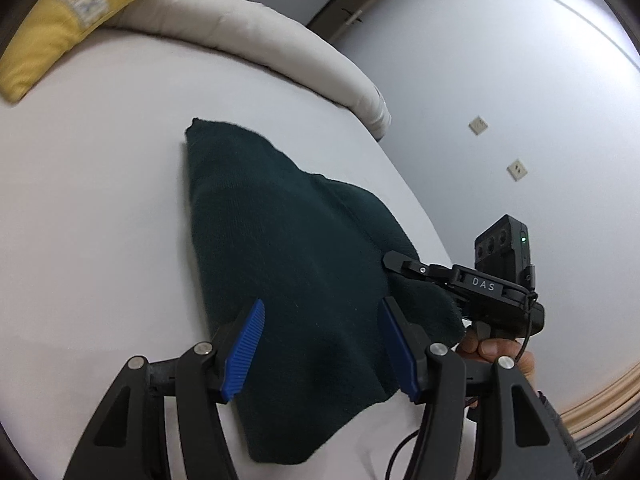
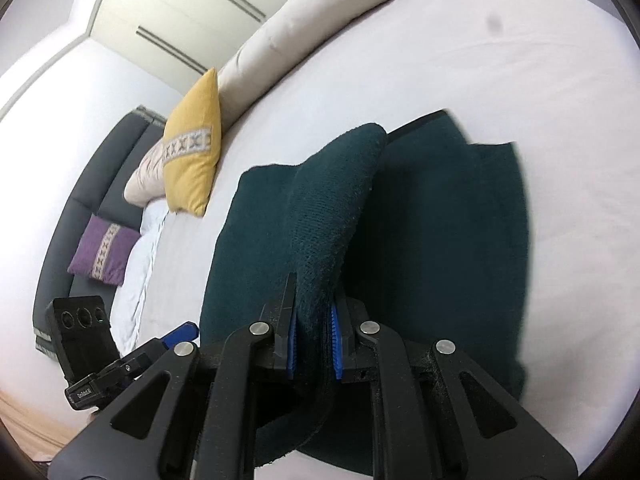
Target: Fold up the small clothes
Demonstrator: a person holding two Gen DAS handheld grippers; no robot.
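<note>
A dark green knit garment (image 1: 288, 264) lies on the white bed sheet (image 1: 92, 208). My left gripper (image 1: 320, 344) is open, its blue pads just above the garment's near end, holding nothing. My right gripper (image 2: 314, 340) is shut on a raised fold of the same garment (image 2: 336, 200), lifting it off the flat part. In the left wrist view the right gripper (image 1: 394, 260) shows at the garment's right edge, held by a hand (image 1: 496, 354). In the right wrist view the left gripper (image 2: 180, 334) shows at lower left.
A rolled beige duvet (image 1: 256, 36) runs along the far side of the bed. A yellow cushion (image 2: 194, 148) and a purple cushion (image 2: 104, 256) lean near the dark headboard (image 2: 80, 200). The bed's right edge (image 1: 420, 216) drops to the grey floor beside a wall.
</note>
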